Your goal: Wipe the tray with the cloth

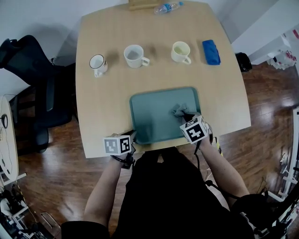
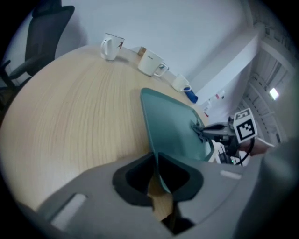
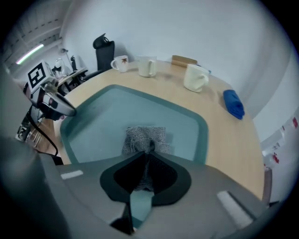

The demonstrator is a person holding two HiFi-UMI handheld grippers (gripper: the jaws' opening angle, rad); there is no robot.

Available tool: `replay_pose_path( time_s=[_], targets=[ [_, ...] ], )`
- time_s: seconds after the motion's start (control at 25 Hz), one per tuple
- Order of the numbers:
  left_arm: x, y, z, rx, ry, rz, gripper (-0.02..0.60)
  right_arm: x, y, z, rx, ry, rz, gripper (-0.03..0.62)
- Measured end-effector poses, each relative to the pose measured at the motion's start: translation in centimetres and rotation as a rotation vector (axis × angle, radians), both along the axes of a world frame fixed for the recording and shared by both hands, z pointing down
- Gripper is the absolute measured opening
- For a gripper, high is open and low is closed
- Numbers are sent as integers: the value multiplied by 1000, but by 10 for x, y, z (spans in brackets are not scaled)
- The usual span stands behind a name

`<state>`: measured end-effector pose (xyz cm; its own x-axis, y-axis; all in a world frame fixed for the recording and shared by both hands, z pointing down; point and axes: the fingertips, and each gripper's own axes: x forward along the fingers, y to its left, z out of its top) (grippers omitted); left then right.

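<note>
A teal tray [image 1: 148, 119] lies on the wooden table near its front edge. My left gripper [image 1: 131, 138] is shut on the tray's near left rim [image 2: 156, 163], the rim wedged between its jaws. A grey mesh cloth [image 1: 178, 110] rests on the tray's right side, and my right gripper [image 1: 185, 116] is shut on it. From the right gripper view the cloth [image 3: 144, 138] bunches out ahead of the jaws onto the tray floor [image 3: 112, 112]. The left gripper view catches the right gripper [image 2: 205, 132] at the tray's far side.
Three mugs stand in a row beyond the tray: a white one with dark rim [image 1: 98, 64], a white one [image 1: 135, 56] and a cream one [image 1: 181, 52]. A blue cloth [image 1: 211, 51] lies at the right, a water bottle [image 1: 167, 7] at the far edge. A black chair [image 1: 32, 79] stands left.
</note>
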<state>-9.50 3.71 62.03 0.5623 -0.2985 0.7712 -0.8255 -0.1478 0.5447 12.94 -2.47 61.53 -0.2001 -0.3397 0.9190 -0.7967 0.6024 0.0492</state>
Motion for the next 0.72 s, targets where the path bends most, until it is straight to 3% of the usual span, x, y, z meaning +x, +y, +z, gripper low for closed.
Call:
replay_pose_path(
  time_s=[0.24,0.36,0.52,0.72],
  targets=[
    [0,-1,0,14,-6,-30,38,-157,45,-2,-6,-67,-396,38],
    [0,-2,-1,12,11,-43,37,-197,68,-1,-11,-93,-505,37],
    [-2,-1,1,10,11,-45,37,-186,62,1,-28,-110,-463,38],
    [-4,-1,1,13,13,-55,37,-93,18,3,-22,-55,-232,38]
  ],
)
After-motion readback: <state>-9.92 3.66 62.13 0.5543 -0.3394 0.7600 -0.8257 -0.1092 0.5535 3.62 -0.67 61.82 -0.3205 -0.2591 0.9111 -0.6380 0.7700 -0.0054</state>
